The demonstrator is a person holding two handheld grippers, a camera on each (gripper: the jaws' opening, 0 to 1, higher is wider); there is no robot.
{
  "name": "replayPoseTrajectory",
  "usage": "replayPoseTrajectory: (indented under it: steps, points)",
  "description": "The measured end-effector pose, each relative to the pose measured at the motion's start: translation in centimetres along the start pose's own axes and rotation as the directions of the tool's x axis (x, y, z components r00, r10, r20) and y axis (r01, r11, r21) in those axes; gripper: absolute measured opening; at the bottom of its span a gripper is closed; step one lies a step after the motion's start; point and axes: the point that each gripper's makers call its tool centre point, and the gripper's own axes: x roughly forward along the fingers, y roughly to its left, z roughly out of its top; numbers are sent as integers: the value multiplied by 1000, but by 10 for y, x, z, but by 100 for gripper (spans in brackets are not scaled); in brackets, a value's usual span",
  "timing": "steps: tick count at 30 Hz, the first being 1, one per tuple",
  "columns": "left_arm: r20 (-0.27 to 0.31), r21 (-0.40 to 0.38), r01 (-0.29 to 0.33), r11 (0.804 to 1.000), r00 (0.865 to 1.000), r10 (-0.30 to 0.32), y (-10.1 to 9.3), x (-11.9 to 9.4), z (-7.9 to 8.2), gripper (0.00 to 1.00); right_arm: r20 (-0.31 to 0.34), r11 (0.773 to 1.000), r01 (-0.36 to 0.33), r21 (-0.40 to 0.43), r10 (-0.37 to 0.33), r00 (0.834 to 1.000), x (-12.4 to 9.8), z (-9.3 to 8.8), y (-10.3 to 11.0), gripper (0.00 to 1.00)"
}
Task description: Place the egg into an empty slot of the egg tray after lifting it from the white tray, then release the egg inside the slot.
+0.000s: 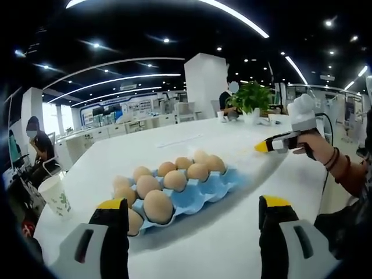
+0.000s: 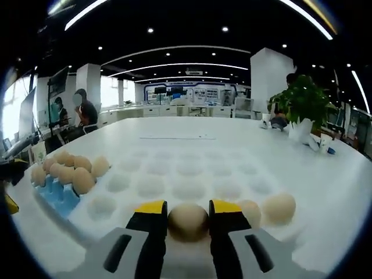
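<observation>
Since the egg (image 2: pixel 188 221) sits between the right gripper's (image 2: pixel 188 216) jaws on the white tray (image 2: pixel 192 174), apparently clamped at its widest girth, pressure should stay gentle: it looks light, smooth and brittle. Left gripper (image 1: pixel 192 212) hangs open near the egg tray (image 1: pixel 200 195).

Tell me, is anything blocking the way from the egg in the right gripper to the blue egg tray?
Nothing visible does. The right gripper is closed on the egg over the white tray; only bare white dimples lie between it and the blue egg tray.
</observation>
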Motion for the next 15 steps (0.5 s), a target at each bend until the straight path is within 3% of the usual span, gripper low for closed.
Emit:
replayPoseTrajectory:
  steps: [5, 8, 15]
  points:
    - [10, -11, -7, 1000, 1000, 8, 2, -5, 2, 95, 32, 1000, 3, -8, -3, 999, -2, 3, 1, 29]
    - [7, -9, -15, 1000, 1000, 15, 4, -6, 2, 95, 110, 999, 12, -49, -6, 994, -9, 20, 4, 29]
    - [9, -8, -15, 1000, 1000, 15, 3, -6, 4, 95, 173, 999, 15, -45, -7, 985, -15, 37, 6, 29]
